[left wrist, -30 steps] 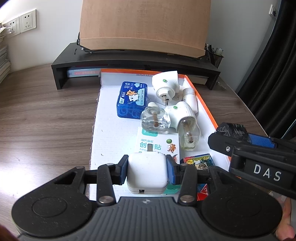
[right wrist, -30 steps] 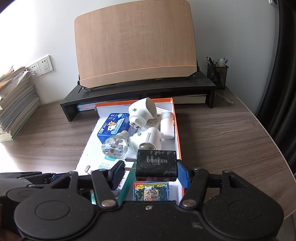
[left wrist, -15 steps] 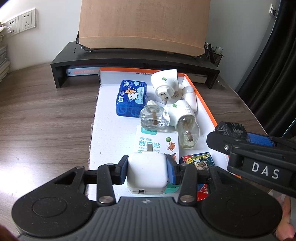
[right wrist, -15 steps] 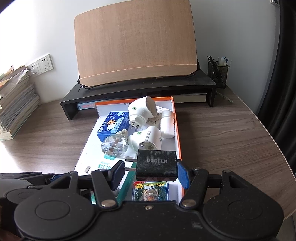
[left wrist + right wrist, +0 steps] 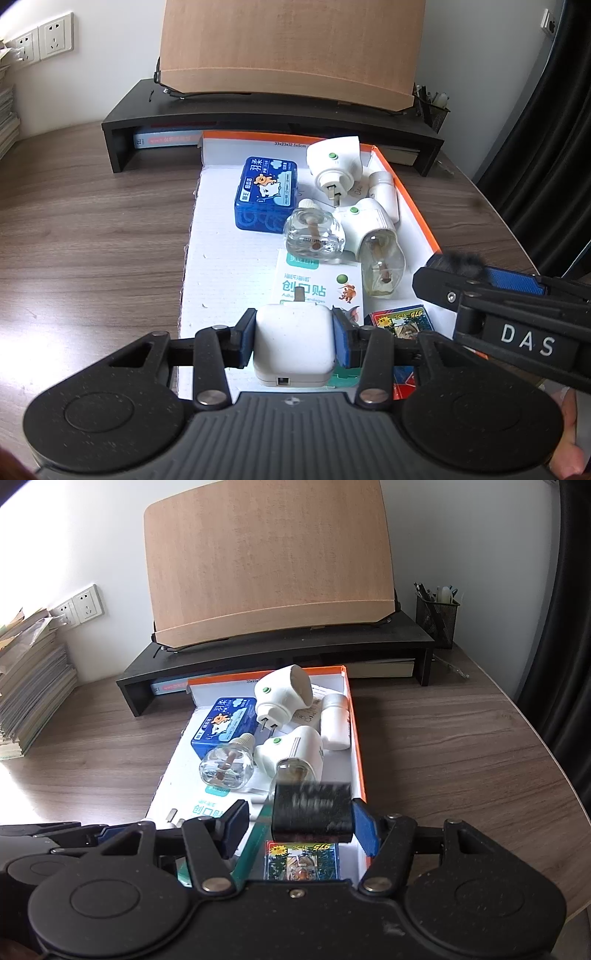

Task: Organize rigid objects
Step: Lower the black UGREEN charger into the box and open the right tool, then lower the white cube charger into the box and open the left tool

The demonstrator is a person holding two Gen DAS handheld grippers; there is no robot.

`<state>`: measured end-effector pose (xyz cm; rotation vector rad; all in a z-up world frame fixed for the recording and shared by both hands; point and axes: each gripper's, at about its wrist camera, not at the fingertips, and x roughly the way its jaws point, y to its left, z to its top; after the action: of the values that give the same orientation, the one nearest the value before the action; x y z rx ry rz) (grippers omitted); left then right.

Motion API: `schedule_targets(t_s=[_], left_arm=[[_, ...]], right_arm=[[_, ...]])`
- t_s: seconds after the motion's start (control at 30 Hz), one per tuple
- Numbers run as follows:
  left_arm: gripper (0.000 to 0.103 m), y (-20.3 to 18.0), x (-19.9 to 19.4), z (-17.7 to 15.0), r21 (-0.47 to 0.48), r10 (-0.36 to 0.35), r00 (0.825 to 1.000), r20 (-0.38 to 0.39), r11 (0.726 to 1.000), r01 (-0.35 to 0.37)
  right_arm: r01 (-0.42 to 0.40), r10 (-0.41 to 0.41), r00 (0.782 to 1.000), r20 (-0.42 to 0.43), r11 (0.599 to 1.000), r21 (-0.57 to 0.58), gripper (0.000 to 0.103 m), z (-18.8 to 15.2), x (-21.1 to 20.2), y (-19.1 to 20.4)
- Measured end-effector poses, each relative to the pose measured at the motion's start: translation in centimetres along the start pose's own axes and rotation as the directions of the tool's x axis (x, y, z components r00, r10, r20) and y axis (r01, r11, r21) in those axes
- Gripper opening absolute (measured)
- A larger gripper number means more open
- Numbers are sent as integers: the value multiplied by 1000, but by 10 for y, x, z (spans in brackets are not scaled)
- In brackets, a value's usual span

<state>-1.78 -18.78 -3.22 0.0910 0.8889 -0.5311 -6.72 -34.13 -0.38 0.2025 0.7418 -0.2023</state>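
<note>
My left gripper [image 5: 294, 341] is shut on a white charger [image 5: 293, 349], held over the near end of the white box with orange rim [image 5: 225, 266]. My right gripper [image 5: 301, 821] is open; a black charger [image 5: 312, 808] sits blurred between its fingers, against the right pad only. In the box lie a blue tin [image 5: 266, 194], two white plug-in heaters [image 5: 334, 164] [image 5: 369, 227], a clear bottle [image 5: 314, 240], a plaster packet [image 5: 319, 284] and a card pack [image 5: 400, 321].
A black monitor riser [image 5: 280, 653] with a wooden board [image 5: 266, 561] stands behind the box. A mesh pen holder [image 5: 437, 616] is at the back right. A stack of books [image 5: 29, 686] lies at the far left. The right gripper shows in the left wrist view [image 5: 517, 306].
The black charger is now motion-blurred and sits lower between the right fingers; it was sharp and steady before. The left gripper and white charger have barely moved.
</note>
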Motion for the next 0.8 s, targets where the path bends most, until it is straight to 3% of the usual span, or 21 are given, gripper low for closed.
schedule_targets(t_s=[0.33, 0.63, 0.8], left_arm=[[42, -10, 3, 5, 17, -28, 1000, 4, 999, 28], [44, -26, 9, 15, 42, -100, 994, 34, 994, 98], [51, -26, 7, 7, 29, -110, 994, 12, 994, 110]], right_arm=[[52, -53, 997, 53, 998, 19, 73, 1, -16, -12], [87, -90, 992, 91, 996, 35, 76, 0, -33, -23], [87, -90, 991, 100, 996, 35, 77, -3, -41, -23]])
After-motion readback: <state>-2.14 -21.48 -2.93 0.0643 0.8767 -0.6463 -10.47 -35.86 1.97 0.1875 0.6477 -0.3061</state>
